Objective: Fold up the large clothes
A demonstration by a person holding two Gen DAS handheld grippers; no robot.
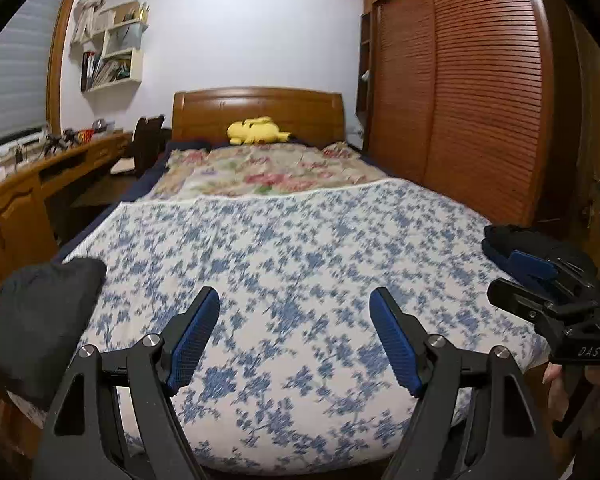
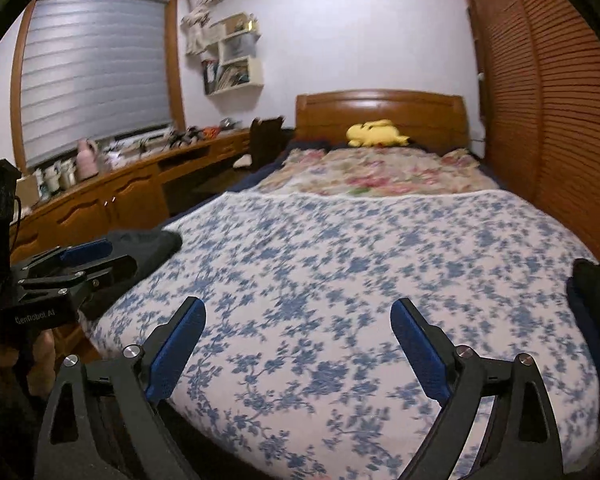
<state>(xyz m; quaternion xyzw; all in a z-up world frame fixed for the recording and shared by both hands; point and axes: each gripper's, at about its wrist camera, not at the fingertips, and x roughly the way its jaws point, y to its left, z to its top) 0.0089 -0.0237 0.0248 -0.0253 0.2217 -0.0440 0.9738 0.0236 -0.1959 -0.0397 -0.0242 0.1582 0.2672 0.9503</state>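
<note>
A dark grey garment (image 1: 36,320) lies bunched at the bed's front left corner; it also shows in the right wrist view (image 2: 140,256). A black and dark blue pile of clothes (image 1: 540,248) sits at the bed's right edge, also in the right wrist view (image 2: 596,312). My left gripper (image 1: 294,304) is open and empty above the foot of the bed. My right gripper (image 2: 298,316) is open and empty there too, right of the left one. Each gripper shows at the edge of the other's view.
The bed has a blue-flowered white cover (image 1: 300,260), a floral quilt (image 1: 268,172) and a yellow plush toy (image 1: 258,130) by the wooden headboard. A louvred wooden wardrobe (image 1: 480,100) stands at the right. A wooden desk (image 2: 112,196) with clutter runs along the left under the window.
</note>
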